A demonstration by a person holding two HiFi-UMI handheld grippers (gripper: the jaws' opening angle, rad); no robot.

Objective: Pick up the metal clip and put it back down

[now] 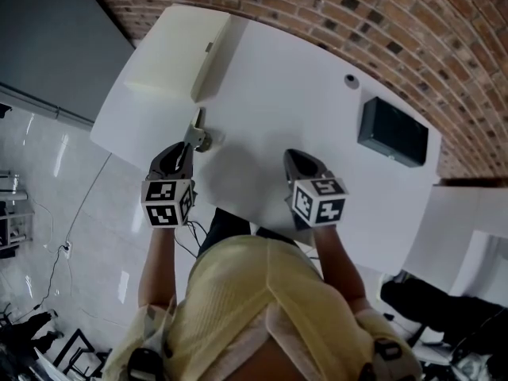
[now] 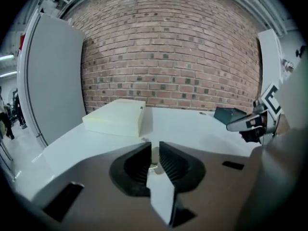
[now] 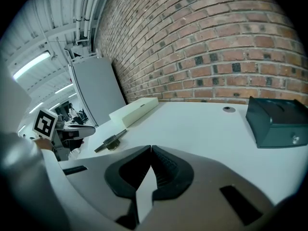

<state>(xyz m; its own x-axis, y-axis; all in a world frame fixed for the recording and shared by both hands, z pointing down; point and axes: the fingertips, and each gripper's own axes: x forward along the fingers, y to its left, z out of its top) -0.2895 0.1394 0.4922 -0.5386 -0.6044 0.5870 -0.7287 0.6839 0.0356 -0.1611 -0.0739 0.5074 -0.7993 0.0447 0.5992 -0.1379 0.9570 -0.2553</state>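
The metal clip lies on the white table near its left edge, long and thin with a round part at its middle. My left gripper has its tips at the clip's near end. In the left gripper view the clip's pale metal end fills the narrow gap between the ribbed pads. The right gripper view shows the clip flat on the table beside the left gripper. My right gripper hovers over the table's near middle, jaws together and empty.
A cream flat box lies just beyond the clip at the back left. A dark box stands at the right, with a small round cap behind it. Brick wall lies beyond the table, and a grey panel to the left.
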